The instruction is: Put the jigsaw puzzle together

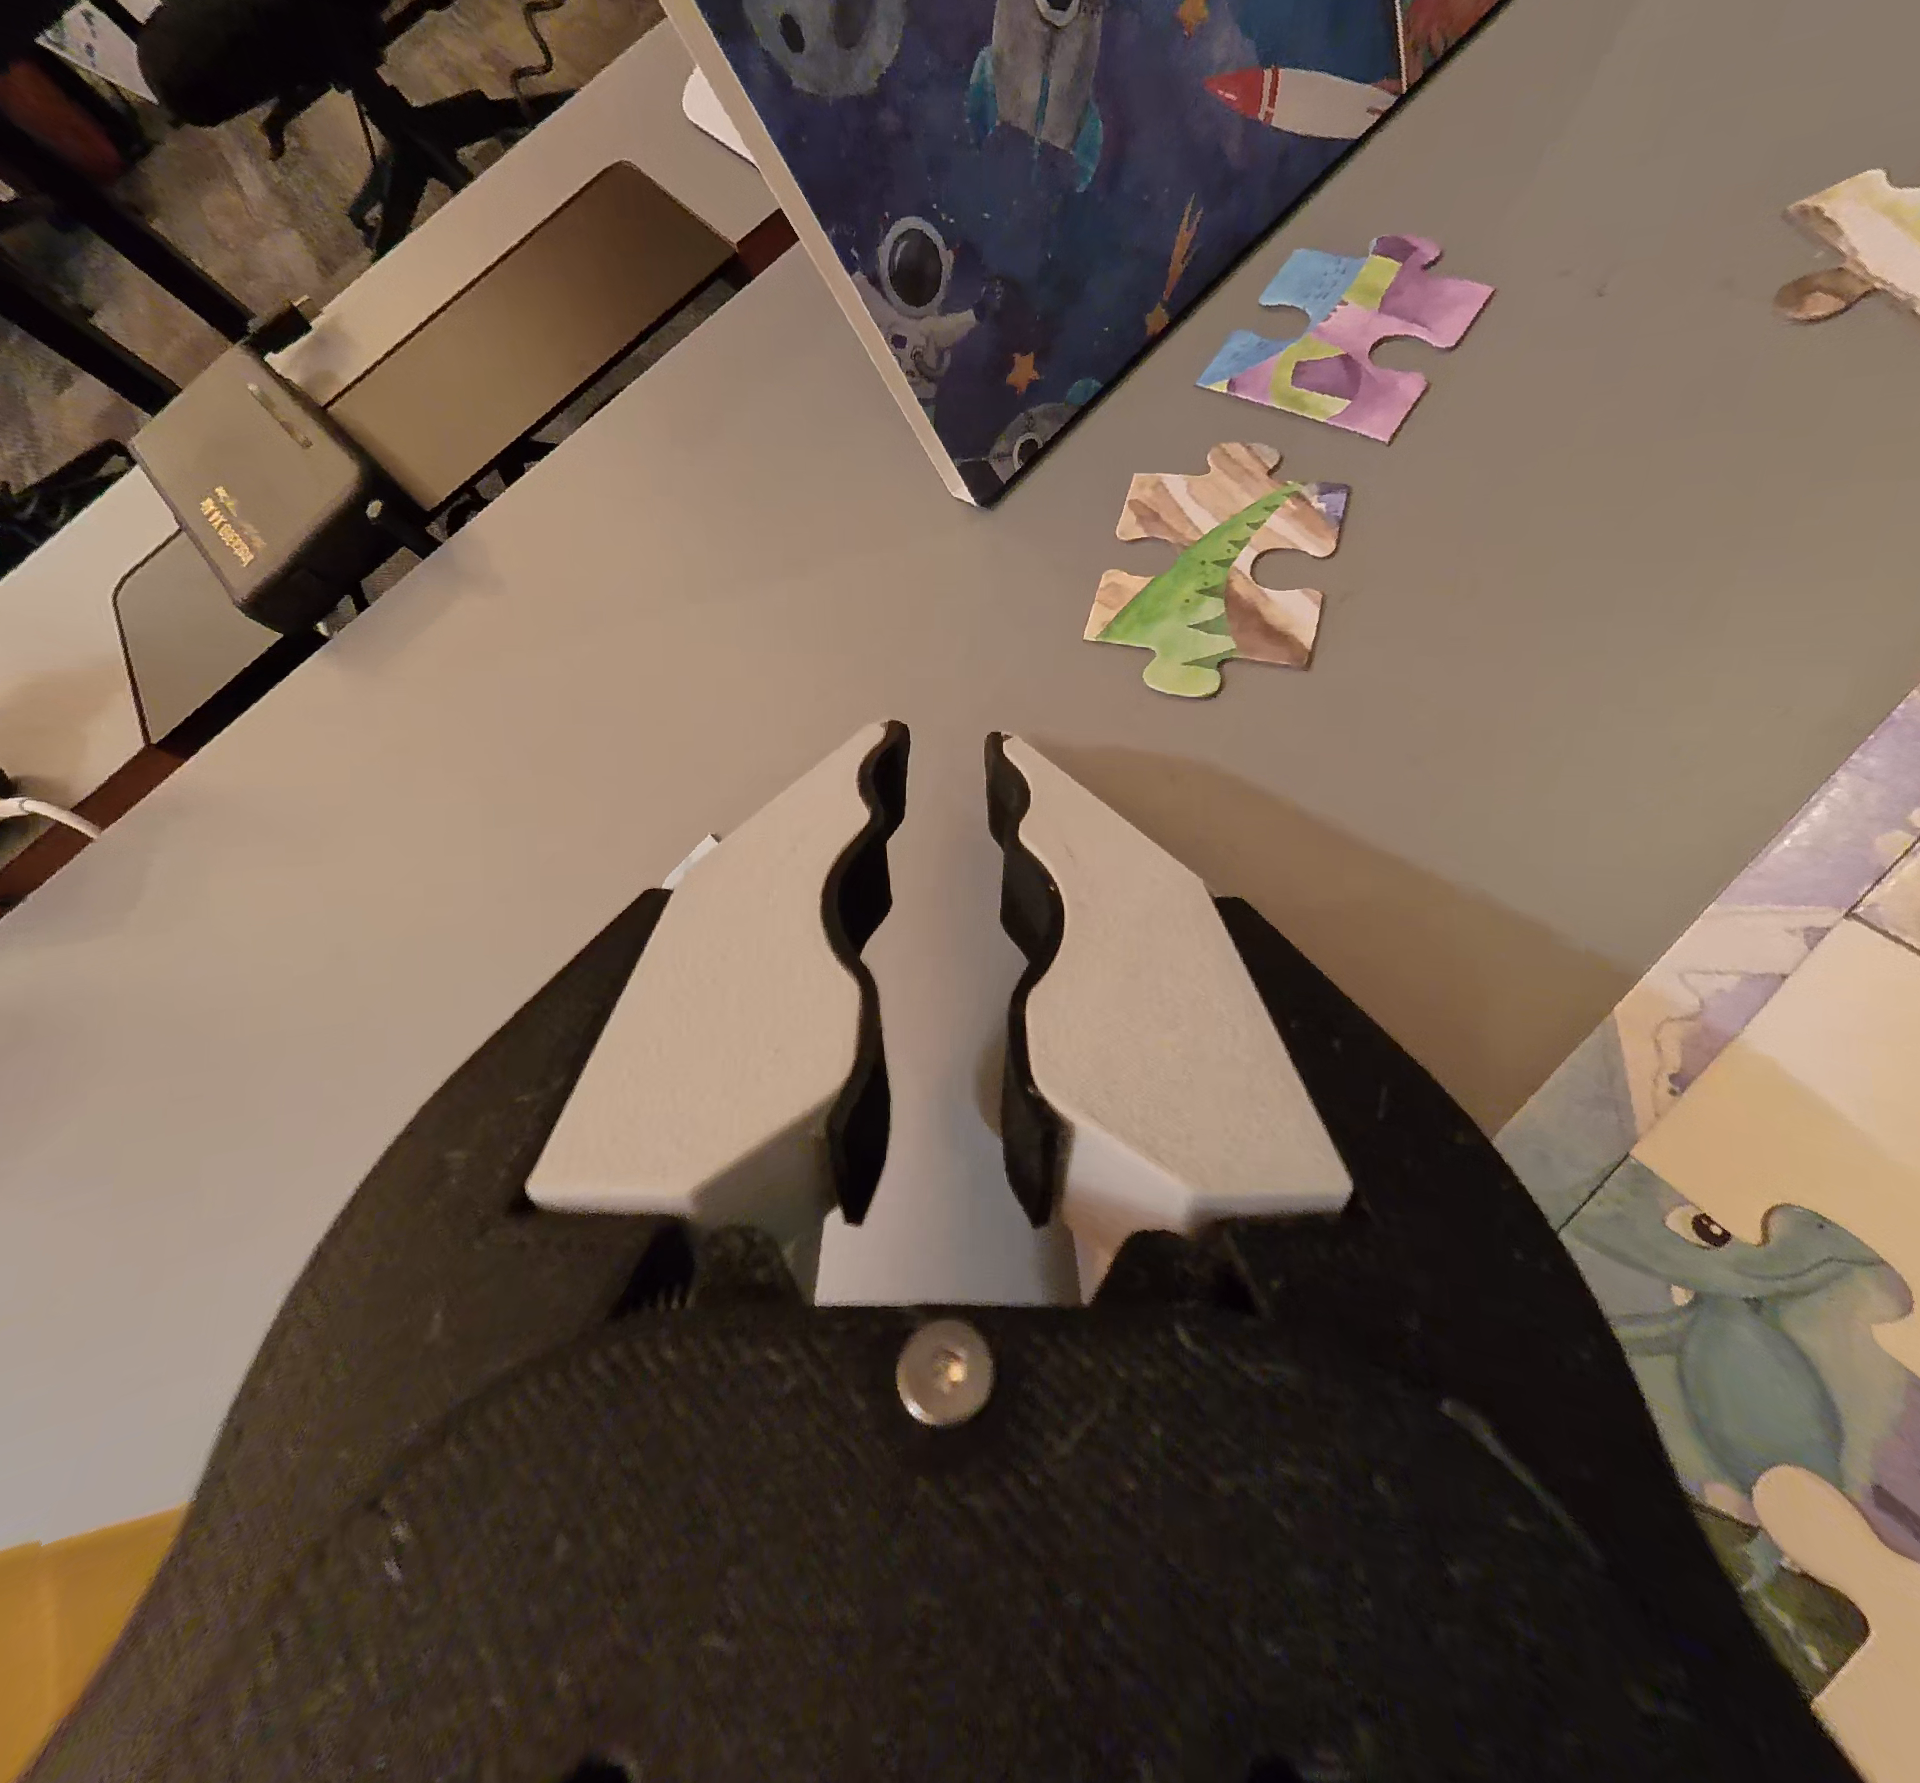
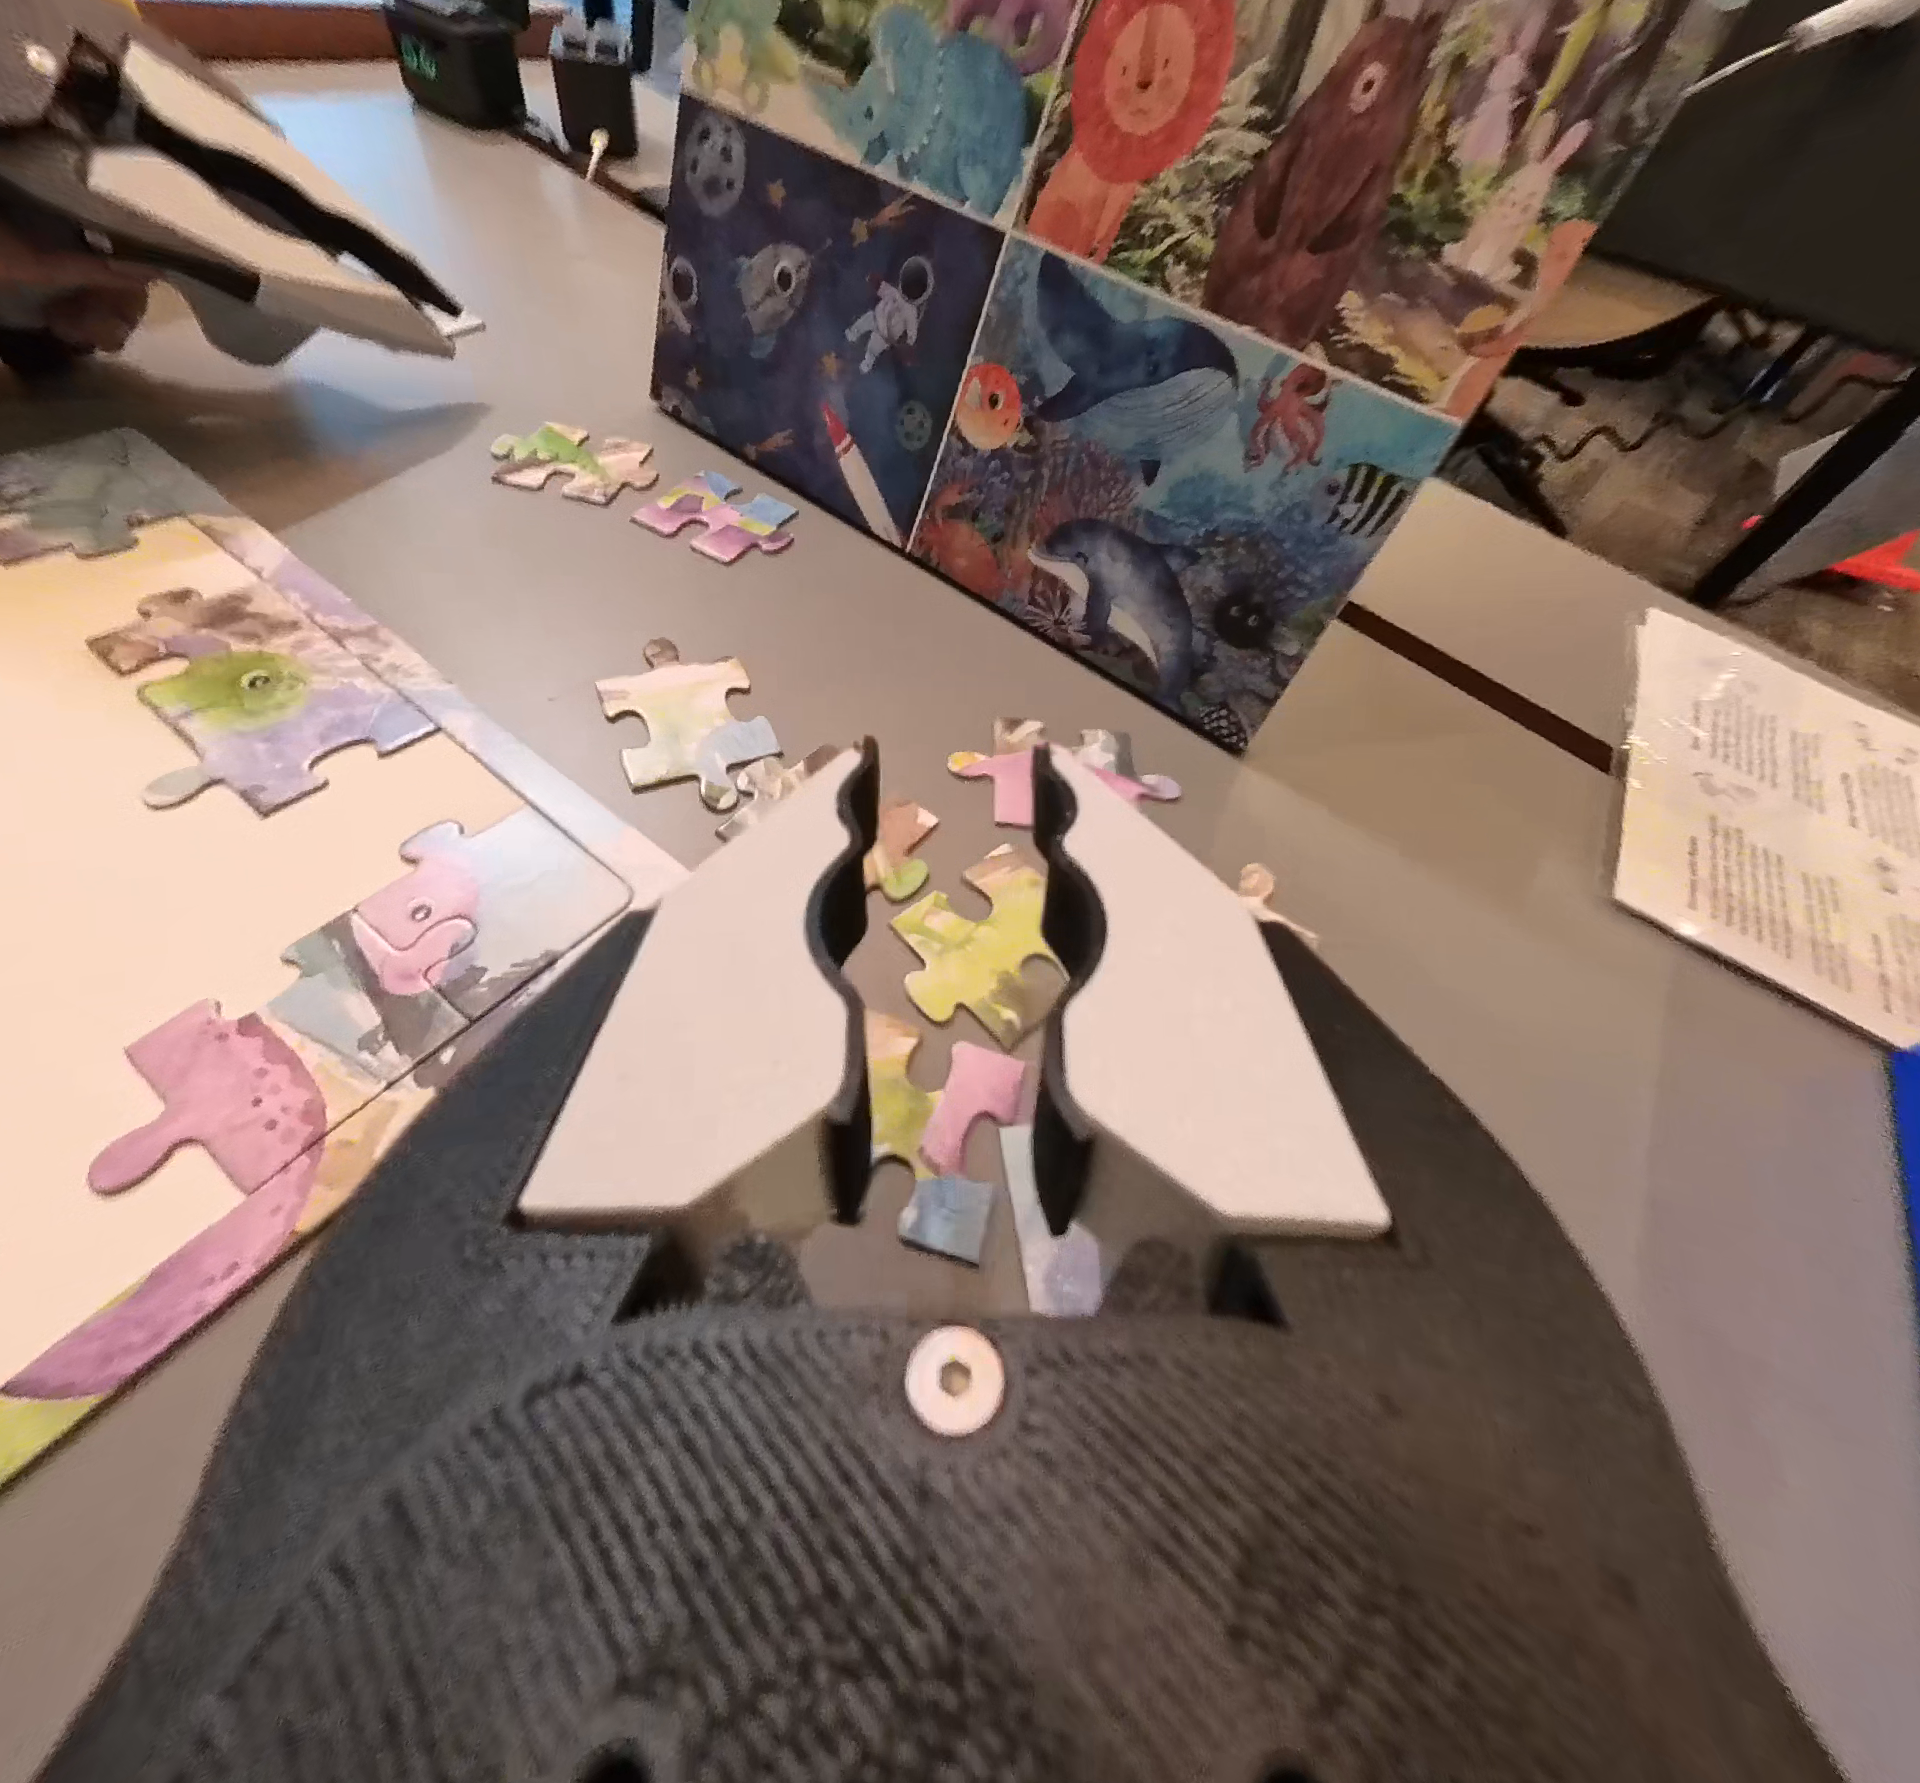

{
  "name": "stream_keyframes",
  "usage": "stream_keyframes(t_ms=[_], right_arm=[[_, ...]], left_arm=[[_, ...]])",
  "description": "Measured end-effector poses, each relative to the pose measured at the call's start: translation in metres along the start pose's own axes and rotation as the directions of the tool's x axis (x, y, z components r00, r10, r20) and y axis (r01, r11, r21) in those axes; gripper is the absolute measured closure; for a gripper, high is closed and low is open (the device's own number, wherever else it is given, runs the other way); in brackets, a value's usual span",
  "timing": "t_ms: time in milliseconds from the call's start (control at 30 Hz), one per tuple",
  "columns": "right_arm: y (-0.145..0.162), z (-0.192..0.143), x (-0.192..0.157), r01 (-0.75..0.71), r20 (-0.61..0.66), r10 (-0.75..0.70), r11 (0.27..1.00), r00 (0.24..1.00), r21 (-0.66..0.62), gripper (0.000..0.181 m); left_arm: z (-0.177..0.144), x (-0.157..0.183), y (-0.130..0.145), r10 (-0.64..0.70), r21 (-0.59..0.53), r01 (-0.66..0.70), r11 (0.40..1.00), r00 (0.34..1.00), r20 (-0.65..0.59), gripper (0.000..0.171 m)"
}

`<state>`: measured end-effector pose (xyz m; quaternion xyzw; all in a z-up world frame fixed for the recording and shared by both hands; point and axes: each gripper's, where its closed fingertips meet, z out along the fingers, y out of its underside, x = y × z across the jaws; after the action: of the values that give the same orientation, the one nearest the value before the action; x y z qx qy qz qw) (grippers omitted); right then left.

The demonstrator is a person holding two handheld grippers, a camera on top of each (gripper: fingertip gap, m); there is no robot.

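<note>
The puzzle board point(image 2: 62, 902) lies flat on the grey table point(image 2: 1455, 1162), occupying the left of the right wrist view; it is partly filled, with a green-and-lilac piece point(image 2: 260, 725) seated near its upper part, a pink-creature section point(image 2: 416, 933) at its right edge, and a pink piece point(image 2: 218, 1110) lower down; bare cream backing shows between them. The same board appears at the lower right of the left wrist view point(image 1: 1766, 1162), carrying a teal creature point(image 1: 1745, 1338).

A cluster of loose pieces point(image 2: 982, 954) lies on the table at frame centre of the right wrist view, just right of the board; a pale piece point(image 2: 686, 720) lies above the cluster. Two further pieces lie apart from the rest, near the base of the box: a green-and-brown piece point(image 1: 1216, 570) and, beside it, a blue-and-purple piece point(image 1: 1345, 336).

The right gripper point(image 2: 954, 757) hangs over the loose cluster; its fingers are released, with pieces visible through the gap and nothing held. The left gripper point(image 1: 945, 731) is positioned over bare table; its fingers stand slightly parted and empty; it also appears at the upper left of the right wrist view point(image 2: 447, 320), raised above the table.

The picture box point(image 2: 1091, 279) stands upright at upper centre, printed with space, sea and animal scenes. A printed sheet point(image 2: 1787, 819) lies at the right edge; dark devices point(image 2: 468, 60) sit at the upper left.
</note>
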<state>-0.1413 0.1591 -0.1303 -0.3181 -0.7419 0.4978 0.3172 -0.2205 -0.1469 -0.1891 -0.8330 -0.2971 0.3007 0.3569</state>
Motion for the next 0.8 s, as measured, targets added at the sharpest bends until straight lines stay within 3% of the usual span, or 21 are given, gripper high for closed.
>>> stream_keyframes(t_ms=[367,533,800], right_arm=[[-0.015,-0.039,0.055,-0.074,-0.153,0.090,0.991,0.984,0.108,0.155],[-0.028,-0.045,0.048,-0.098,-0.113,0.118,0.982,0.987,0.164,0.155],[-0.015,-0.032,0.041,-0.044,-0.123,0.054,0.995,0.991,0.087,0.155]], left_arm=[[-0.004,-0.006,-0.005,-0.053,0.046,0.053,0.998,0.999,-0.002,0.151],[-0.005,-0.004,-0.006,-0.056,0.052,0.057,0.997,0.998,-0.008,0.150],[-0.003,-0.003,-0.006,-0.045,0.042,0.045,0.998,0.999,-0.008,0.150]])
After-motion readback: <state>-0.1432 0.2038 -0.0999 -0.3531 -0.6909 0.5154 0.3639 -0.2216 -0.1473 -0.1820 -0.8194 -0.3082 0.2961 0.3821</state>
